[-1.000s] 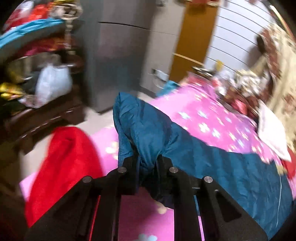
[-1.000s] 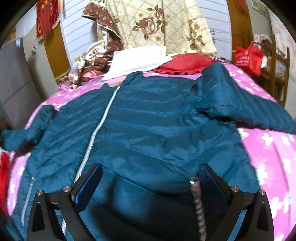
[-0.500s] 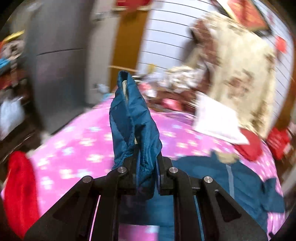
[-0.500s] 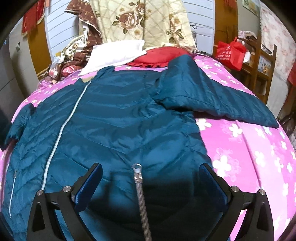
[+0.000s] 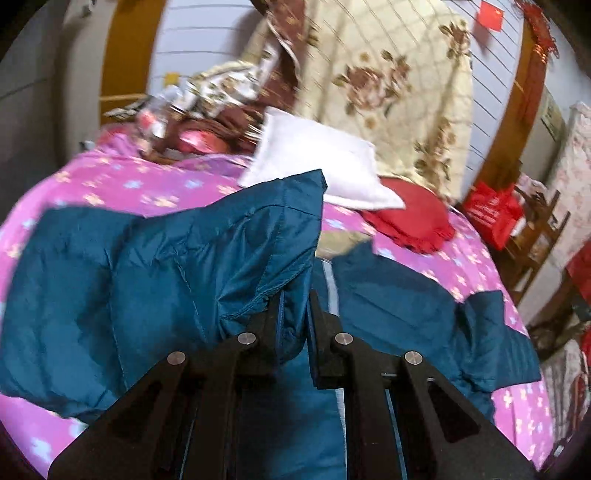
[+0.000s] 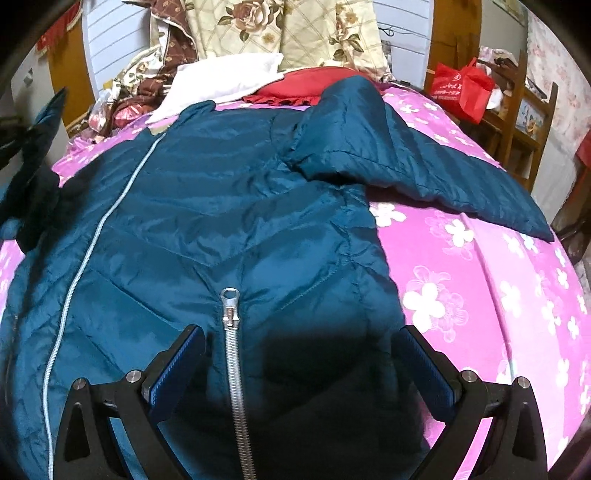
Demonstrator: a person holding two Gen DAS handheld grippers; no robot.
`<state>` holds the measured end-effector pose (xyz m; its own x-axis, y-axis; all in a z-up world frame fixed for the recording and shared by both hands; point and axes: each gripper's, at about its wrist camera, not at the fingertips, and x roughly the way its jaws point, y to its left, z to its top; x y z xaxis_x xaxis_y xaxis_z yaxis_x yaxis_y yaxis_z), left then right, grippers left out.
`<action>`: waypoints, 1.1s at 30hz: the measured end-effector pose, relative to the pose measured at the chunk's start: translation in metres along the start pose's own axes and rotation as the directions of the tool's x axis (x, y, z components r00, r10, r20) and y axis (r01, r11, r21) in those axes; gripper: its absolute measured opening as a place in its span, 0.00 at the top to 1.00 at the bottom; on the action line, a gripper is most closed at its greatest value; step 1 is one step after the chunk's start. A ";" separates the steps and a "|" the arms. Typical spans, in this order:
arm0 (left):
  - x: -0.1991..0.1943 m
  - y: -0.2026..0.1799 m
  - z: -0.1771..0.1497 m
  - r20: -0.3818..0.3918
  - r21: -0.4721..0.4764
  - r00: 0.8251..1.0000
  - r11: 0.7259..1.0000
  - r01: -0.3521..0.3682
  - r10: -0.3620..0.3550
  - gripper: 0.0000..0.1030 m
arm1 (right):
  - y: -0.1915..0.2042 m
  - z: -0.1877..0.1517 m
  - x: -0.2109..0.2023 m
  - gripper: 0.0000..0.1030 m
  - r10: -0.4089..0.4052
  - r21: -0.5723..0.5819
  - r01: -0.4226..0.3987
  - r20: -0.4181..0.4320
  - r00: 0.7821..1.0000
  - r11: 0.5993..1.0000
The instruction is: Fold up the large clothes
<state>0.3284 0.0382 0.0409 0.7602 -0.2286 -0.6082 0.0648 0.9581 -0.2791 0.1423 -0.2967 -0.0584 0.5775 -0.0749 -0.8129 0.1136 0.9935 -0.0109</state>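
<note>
A teal puffer jacket (image 6: 229, 206) lies front up on a pink flowered bedspread (image 6: 480, 280), with a silver zipper (image 6: 231, 332) down its middle. Its right sleeve (image 6: 424, 162) lies spread out to the right. My left gripper (image 5: 293, 314) is shut on the left sleeve's cuff (image 5: 236, 251) and holds it lifted above the jacket's body (image 5: 391, 306). The lifted sleeve also shows at the left edge of the right wrist view (image 6: 33, 162). My right gripper (image 6: 295, 362) is open and empty, low over the jacket's hem, one finger on each side of the zipper.
At the bed's head lie a white pillow (image 6: 225, 81), a red cushion (image 6: 303, 86) and a cream floral quilt (image 6: 288, 33). A red bag (image 6: 461, 90) sits on wooden furniture (image 6: 524, 122) to the right. A wooden door frame (image 5: 122, 55) stands at left.
My left gripper has swung right with the sleeve, from facing the fridge and floor to over the jacket. My right gripper has shifted right along the hem, and the zipper now lies between its fingers.
</note>
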 end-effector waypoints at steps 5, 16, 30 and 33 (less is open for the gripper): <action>0.031 -0.040 -0.017 -0.048 -0.003 0.992 0.994 0.113 -0.113 0.91 | 0.002 0.000 0.009 0.00 -0.032 -0.038 0.031 -0.029 0.999 0.999; 0.063 -0.122 -0.034 -0.118 0.051 0.952 0.955 0.291 -0.283 0.91 | -0.004 0.005 0.006 0.00 -0.081 -0.032 0.082 0.015 0.997 0.996; 0.089 -0.212 -0.058 -0.213 0.101 0.881 0.888 0.449 -0.422 0.92 | -0.022 0.010 0.010 0.00 -0.135 -0.008 0.135 0.008 0.991 0.991; 0.091 -0.216 -0.062 -0.227 0.131 0.898 0.901 0.413 -0.378 0.92 | -0.023 0.010 0.012 0.00 -0.130 -0.006 0.130 0.005 0.991 0.991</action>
<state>0.3436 -0.2004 -0.0006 0.5107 -0.6064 -0.6094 0.4566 0.7920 -0.4054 0.1541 -0.3215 -0.0621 0.5615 -0.2039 -0.8019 0.1831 0.9758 -0.1199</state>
